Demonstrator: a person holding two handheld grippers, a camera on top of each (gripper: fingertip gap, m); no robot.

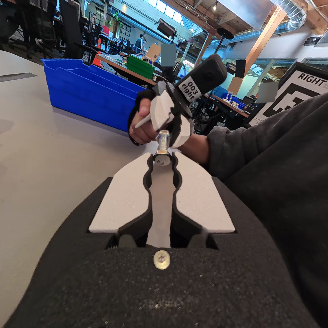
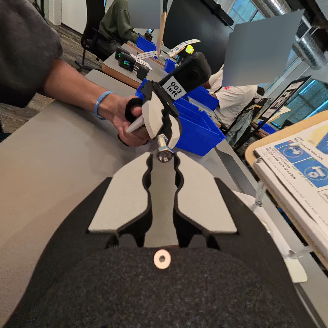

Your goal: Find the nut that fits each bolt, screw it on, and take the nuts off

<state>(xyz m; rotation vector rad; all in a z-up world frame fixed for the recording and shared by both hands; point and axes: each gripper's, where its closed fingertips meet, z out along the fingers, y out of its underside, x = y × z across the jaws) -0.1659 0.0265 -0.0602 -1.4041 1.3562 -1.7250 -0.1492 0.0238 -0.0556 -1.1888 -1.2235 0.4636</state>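
At the far left of the left wrist view the grey table (image 1: 53,168) ran bare up to a blue bin (image 1: 92,92) set well back on it. Toward the middle, my left gripper (image 1: 162,159) had its fingers drawn narrow on the hex head of the bolt (image 1: 162,142), which pointed away from the camera with its threaded shank in plain sight. At the shank's far end sat the nut (image 1: 164,133), pinched between the tips of my right gripper (image 1: 166,134), whose handle a hand (image 1: 142,126) gripped; a dark sleeve filled the right edge. In the right wrist view, a forearm with a blue wristband (image 2: 101,104) came in from the left. At centre my right gripper (image 2: 164,156) was closed narrow around the nut (image 2: 164,154), with the bolt (image 2: 160,142) running back into the left gripper (image 2: 162,137) beyond it. Another blue bin (image 2: 195,134) stood just behind, and a printed instruction sheet (image 2: 292,168) lay at the right.
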